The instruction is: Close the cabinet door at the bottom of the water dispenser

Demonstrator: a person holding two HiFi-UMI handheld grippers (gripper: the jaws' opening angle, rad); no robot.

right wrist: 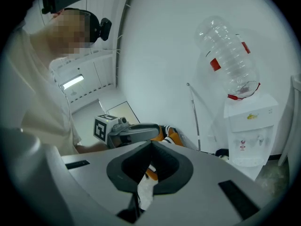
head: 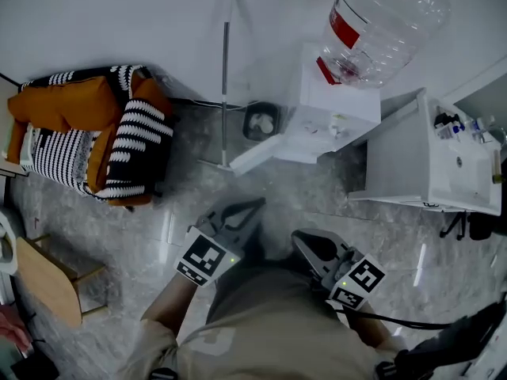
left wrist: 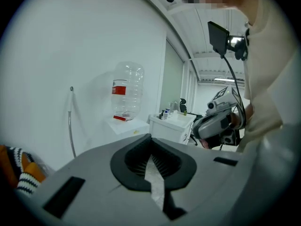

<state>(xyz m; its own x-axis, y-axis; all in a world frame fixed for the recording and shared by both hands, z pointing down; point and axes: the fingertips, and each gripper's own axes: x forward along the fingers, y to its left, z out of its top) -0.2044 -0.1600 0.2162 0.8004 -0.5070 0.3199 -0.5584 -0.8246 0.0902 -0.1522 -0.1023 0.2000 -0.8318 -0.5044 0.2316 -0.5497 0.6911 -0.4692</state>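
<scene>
The white water dispenser (head: 333,105) stands against the wall with a clear bottle (head: 384,22) upside down on top. Its bottom cabinet door (head: 265,153) hangs open, swung out to the left over the floor. My left gripper (head: 255,205) and right gripper (head: 301,241) are low in the head view, side by side, well short of the door. Both are shut with nothing between the jaws. The left gripper view shows the left gripper (left wrist: 150,136) aimed towards the dispenser (left wrist: 124,126). The right gripper view shows the right gripper (right wrist: 151,142) with the dispenser (right wrist: 249,131) off to its right.
An armchair with orange and striped cushions (head: 95,129) stands at the left. A metal pole (head: 226,70) leans on the wall and a small dark bin (head: 260,123) sits beside the dispenser. A white desk unit (head: 420,157) is on the right, a wooden stool (head: 47,279) at lower left.
</scene>
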